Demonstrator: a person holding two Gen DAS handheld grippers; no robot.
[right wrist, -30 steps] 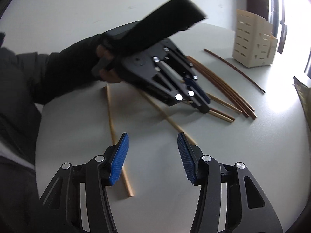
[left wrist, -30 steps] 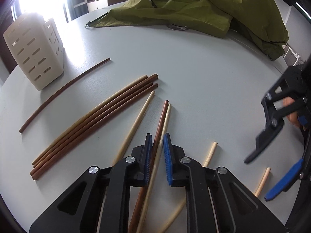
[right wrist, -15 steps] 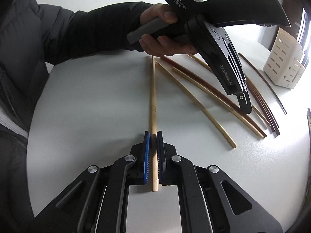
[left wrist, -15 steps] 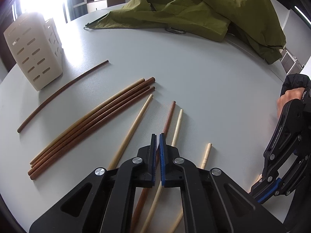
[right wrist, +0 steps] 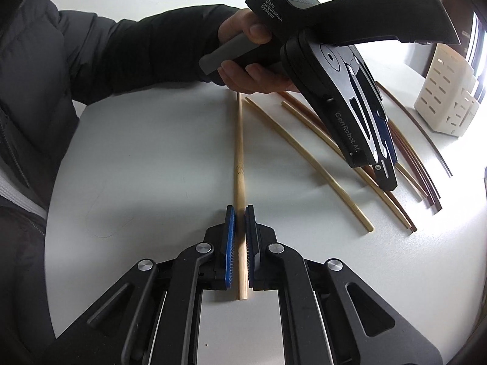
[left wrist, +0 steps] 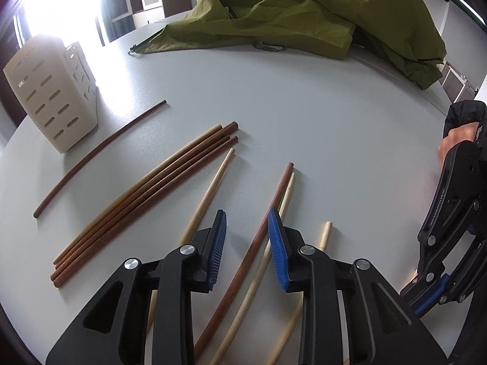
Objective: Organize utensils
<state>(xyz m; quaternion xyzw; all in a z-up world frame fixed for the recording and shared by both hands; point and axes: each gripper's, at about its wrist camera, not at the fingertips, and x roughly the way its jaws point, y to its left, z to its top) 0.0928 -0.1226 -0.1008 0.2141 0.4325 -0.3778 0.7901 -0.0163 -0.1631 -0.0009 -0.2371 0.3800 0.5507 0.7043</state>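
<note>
My left gripper (left wrist: 247, 222) hovers low over the white table (left wrist: 319, 127) and its jaws are opening. A dark brown chopstick (left wrist: 281, 188) lies between them, untouched, with a pale chopstick (left wrist: 287, 194) beside it. A bundle of brown chopsticks (left wrist: 146, 200), one thin dark chopstick (left wrist: 100, 155) and another pale chopstick (left wrist: 210, 191) lie to the left. My right gripper (right wrist: 240, 213) is shut on the near end of a light bamboo chopstick (right wrist: 239, 152) that lies on the table. A cream slotted utensil holder (left wrist: 51, 91) stands at the far left.
An olive green jacket (left wrist: 304, 15) is heaped across the far side of the table. A person's dark sleeve (right wrist: 137, 51) and hand reach in from the left of the right wrist view. The table's rounded edge runs close behind the holder (right wrist: 447, 103).
My left jaws closed together over the dark brown chopstick, then spread apart again. My right gripper came down with open jaws, closed on the light bamboo chopstick and has held it since.
</note>
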